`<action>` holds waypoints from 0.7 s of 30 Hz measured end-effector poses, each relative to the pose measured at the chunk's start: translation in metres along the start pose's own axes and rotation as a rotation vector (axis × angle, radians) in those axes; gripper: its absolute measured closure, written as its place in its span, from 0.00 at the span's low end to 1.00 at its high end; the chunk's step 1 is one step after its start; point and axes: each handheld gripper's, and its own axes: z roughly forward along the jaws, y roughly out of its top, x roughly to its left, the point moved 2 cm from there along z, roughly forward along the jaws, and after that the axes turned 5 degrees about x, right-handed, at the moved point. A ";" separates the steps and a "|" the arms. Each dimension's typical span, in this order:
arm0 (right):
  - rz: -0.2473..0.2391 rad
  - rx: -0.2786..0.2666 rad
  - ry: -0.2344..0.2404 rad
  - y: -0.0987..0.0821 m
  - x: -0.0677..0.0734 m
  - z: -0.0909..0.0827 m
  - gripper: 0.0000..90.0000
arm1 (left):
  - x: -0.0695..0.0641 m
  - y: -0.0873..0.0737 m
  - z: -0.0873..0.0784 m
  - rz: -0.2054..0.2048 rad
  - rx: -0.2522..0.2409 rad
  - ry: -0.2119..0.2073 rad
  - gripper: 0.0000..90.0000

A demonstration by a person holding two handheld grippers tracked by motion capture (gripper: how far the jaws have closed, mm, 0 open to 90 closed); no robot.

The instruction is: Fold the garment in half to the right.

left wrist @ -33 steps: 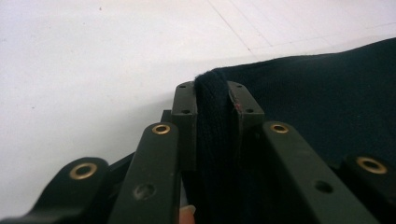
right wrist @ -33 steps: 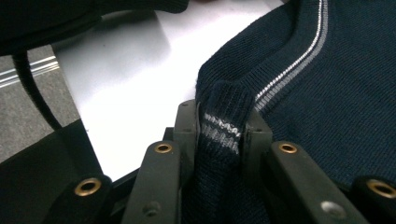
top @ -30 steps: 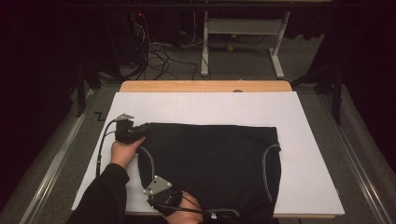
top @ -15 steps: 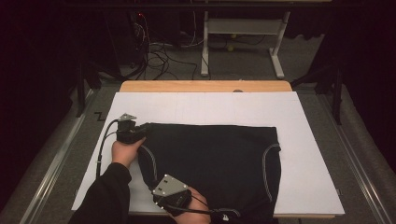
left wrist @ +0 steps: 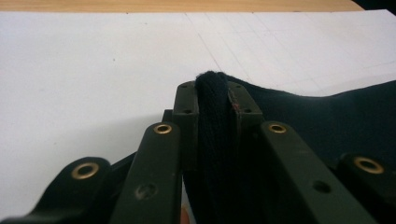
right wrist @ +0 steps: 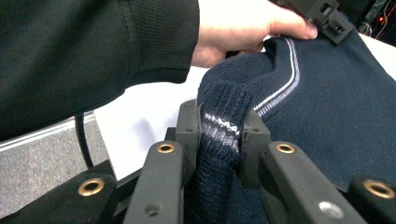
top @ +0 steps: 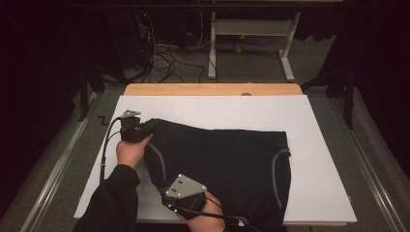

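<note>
On the white sheet [top: 319,145] that covers the table lies a dark navy knitted garment [top: 227,169], spread flat across the middle and right, its near edge hanging over the table's front. Its left side is pinched up in two places: the left gripper [top: 145,126] is clenched on a thick fold at the far left corner, and the right gripper [top: 169,191] is clamped on the ribbed edge nearer the person, where pale stripes cross the knit (the right gripper view shows the stripes squeezed between the pads).

The likeliest trouble, as I judge it, is slippage: the knit is soft and stretchy, so an uneven pull from the two grips could let a fold creep out of the jaws, or drag the body askew instead of folding it cleanly. The overhanging near edge could also tug the cloth toward the floor once more of it is off the table. The smooth sheet offers little friction, so the whole piece may slide.

The fabric is fine ribbed knit, matte, with a thin pale piping curving along its seams; the jaws are hard black plates with brass rivets. Beyond the sheet, a strip of wooden tabletop [top: 212,89] shows at the far edge.
</note>
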 end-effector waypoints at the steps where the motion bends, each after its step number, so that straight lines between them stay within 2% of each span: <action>1: -0.002 -0.003 -0.001 0.000 0.000 0.000 0.84 | 0.001 0.000 -0.001 -0.008 -0.001 -0.002 0.82; 4: -0.001 -0.003 -0.001 0.001 0.001 0.000 0.84 | 0.004 0.000 -0.003 -0.022 0.002 0.005 0.81; 9: -0.021 0.011 0.030 0.004 0.006 0.007 0.84 | 0.012 0.000 -0.009 -0.041 -0.015 0.015 0.82; 14: -0.021 0.010 0.045 0.010 0.011 0.016 0.84 | 0.027 -0.005 -0.017 -0.084 -0.032 0.014 0.82; 21: -0.039 0.013 0.068 0.020 0.024 0.032 0.84 | 0.049 -0.012 -0.033 -0.103 -0.045 0.045 0.82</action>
